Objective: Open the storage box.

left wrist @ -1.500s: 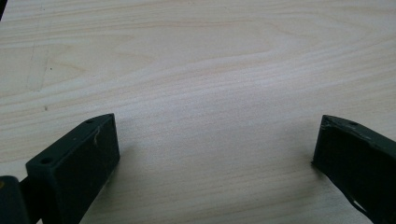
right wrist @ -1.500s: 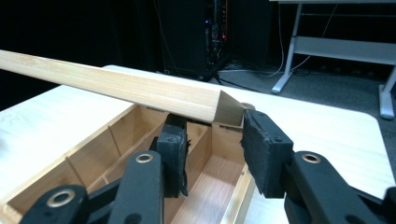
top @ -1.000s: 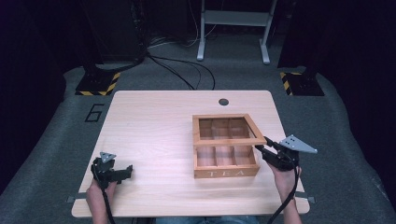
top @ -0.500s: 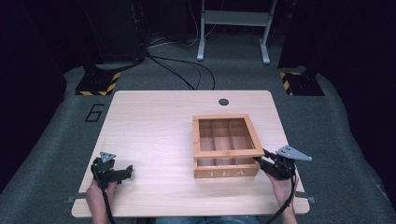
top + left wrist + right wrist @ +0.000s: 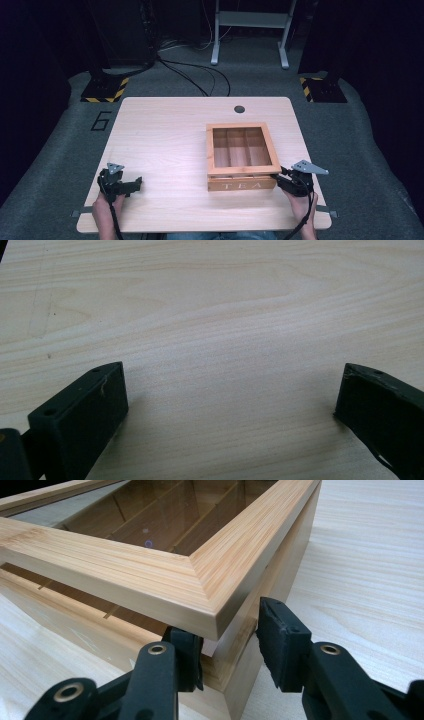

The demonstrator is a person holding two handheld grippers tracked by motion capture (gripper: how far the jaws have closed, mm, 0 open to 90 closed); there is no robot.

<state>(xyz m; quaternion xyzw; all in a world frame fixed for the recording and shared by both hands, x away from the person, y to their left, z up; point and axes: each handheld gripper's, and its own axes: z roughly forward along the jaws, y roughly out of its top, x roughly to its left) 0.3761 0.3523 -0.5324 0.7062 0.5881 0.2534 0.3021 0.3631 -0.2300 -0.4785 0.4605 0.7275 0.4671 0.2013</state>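
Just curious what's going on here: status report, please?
Left claw open, low over bare table. Right claw closed at tea box near right corner, one jaw under the slightly raised lid. Nothing in the way.

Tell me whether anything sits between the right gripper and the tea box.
Nothing visible does. The right gripper is already at the tea box, its jaws closed astride the front right corner, one tucked just under the lid's rim. The left gripper rests open, far off on the table.
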